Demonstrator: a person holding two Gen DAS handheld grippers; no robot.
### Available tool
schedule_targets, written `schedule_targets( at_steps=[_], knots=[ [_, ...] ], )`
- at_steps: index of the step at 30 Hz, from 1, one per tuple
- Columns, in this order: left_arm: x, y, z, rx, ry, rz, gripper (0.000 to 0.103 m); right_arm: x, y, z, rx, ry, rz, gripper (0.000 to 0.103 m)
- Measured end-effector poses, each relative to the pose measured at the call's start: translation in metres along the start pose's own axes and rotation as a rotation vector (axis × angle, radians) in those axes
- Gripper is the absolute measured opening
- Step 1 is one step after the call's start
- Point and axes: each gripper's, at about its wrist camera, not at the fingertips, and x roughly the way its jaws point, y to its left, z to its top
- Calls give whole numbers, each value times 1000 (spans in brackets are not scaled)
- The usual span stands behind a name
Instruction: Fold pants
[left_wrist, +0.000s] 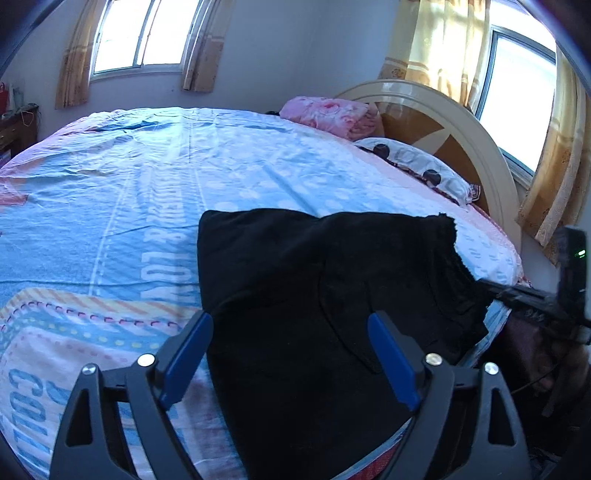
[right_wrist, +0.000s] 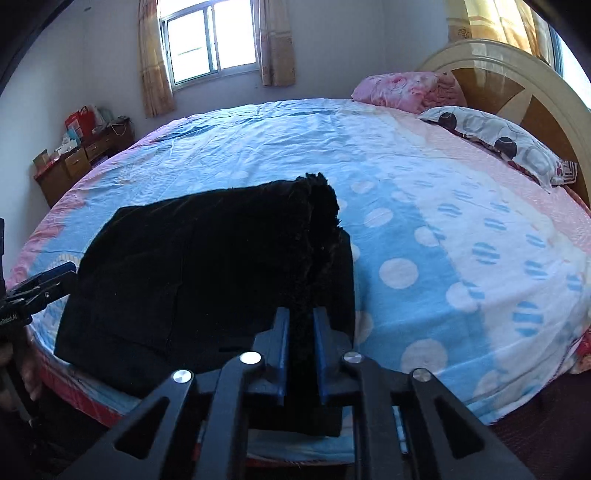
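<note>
Left wrist view: the left hand-held gripper (left_wrist: 290, 354) hangs over the near end of the black pants (left_wrist: 314, 280), its blue fingers (left_wrist: 188, 354) spread wide and pinching nothing. The pants lie partly folded near the edge of the bed (left_wrist: 110, 177), with a fuzzy raised end at the far right. The right hand-held gripper (left_wrist: 532, 299) shows at the right border, at the cloth's edge. One risk here: if this gripper comes down off-centre, it may catch only the top layer, and the layers beneath would slide apart when lifted.

Right wrist view: the right hand-held gripper (right_wrist: 301, 325) has its fingers pressed together on a thick, furry ridge of the pants (right_wrist: 192, 266), which stands up between the pads. The left hand-held gripper (right_wrist: 40, 284) appears at the left border, apart from the cloth. The bunched ridge looks bulky, so part of it could slip free under tension and leave the fold crooked. Since the pants sit close to the bed's (right_wrist: 443, 236) near edge, a pull toward the person could drag them over it. Pulling with one side only would likely skew the stack.
</note>
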Motion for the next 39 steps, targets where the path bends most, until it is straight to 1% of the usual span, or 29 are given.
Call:
schedule_targets(
  at_steps=[1,3,7,9,12,15,16,18,19,20,21,22,23,24,25,26,27,28,29,30,32,34,35,36,38,39],
  knots=[
    [2,-1,-1,6,5,-3,90,-7,0,1,-6,-8,-10,2],
    [8,-3,-5,27,22,13,90,-13,-4,-2,-12,15,-15,2],
    [12,-5,-9,51,36,24,90,6,-21,-22,42,110,-29,2],
    [11,-4,-9,54,27,23,90,7,-25,-24,52,117,-34,1],
    [12,-3,-11,61,24,37,93,2,-26,-25,47,119,-66,1],
    [16,-3,-13,62,35,45,93,15,-34,-34,67,177,-94,0],
    [15,-3,-13,62,33,42,93,17,-35,-36,72,183,-88,0],
    [13,-3,-12,62,25,42,93,10,-27,-31,23,160,-113,0],
    [12,-2,-12,61,21,42,93,0,-24,-25,16,111,-135,1],
    [11,-1,-11,58,18,41,93,-9,-24,-18,36,71,-130,2],
    [11,-1,-11,54,15,39,93,-15,-24,-12,55,50,-111,5],
    [11,1,-11,47,14,38,93,-21,-22,-6,66,34,-88,29],
    [11,2,-11,40,15,35,93,-27,-18,-2,70,15,-63,69],
    [11,4,-11,34,16,31,93,-30,-15,-1,77,-4,-43,79],
    [11,5,-10,28,17,30,93,-33,-10,-1,83,-21,-6,80],
    [11,7,-10,22,18,29,93,-29,-3,-2,71,-5,14,80],
    [11,8,-10,15,17,29,93,-25,4,-5,50,18,12,79],
    [11,9,-10,9,16,29,93,-20,11,-9,23,39,16,70],
    [10,11,-10,2,15,29,93,-14,16,-13,3,63,21,53],
    [10,12,-9,-2,14,29,93,-10,18,-14,0,81,16,49],
    [10,12,-9,-12,10,27,93,-2,16,-19,4,106,23,36],
    [10,12,-9,-14,11,25,93,-2,13,-21,15,106,48,30],
    [11,11,-10,-14,13,25,93,-4,14,-24,2,106,43,12],
    [11,11,-10,-11,14,23,93,-5,16,-25,-21,108,20,9],
    [11,8,-10,3,12,28,93,-11,15,-28,-11,111,31,9],
    [12,7,-11,10,11,37,94,-14,14,-28,-14,109,23,9]
  ],
)
